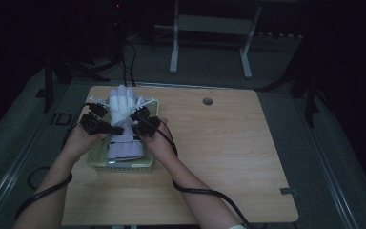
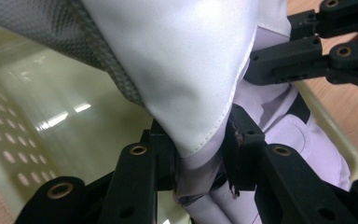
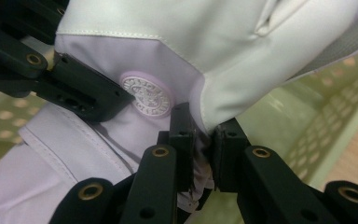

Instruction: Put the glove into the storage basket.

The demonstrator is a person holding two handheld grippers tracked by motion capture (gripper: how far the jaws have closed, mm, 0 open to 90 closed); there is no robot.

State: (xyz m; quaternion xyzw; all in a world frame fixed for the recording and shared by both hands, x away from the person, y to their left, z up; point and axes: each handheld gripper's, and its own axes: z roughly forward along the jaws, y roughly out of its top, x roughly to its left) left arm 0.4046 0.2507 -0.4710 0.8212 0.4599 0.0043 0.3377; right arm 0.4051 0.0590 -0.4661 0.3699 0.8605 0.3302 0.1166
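A padded white and pale-lilac fabric glove (image 1: pixel 122 110) hangs over the pale green perforated plastic basket (image 1: pixel 96 161) at the wooden table's (image 1: pixel 219 143) left. The left gripper (image 1: pixel 118 129) and right gripper (image 1: pixel 136 128) each pinch its cuff fabric between narrow jaws.

Both forearms are reaching in over the basket (image 1: pixel 145 164). The left gripper (image 1: pixel 119 129) is hanging above the basket's left half, jaws clamping the glove (image 1: pixel 122 109). The right gripper (image 1: pixel 134 118) is hovering above its right half, jaws pinching the glove too, tips facing the left gripper's.
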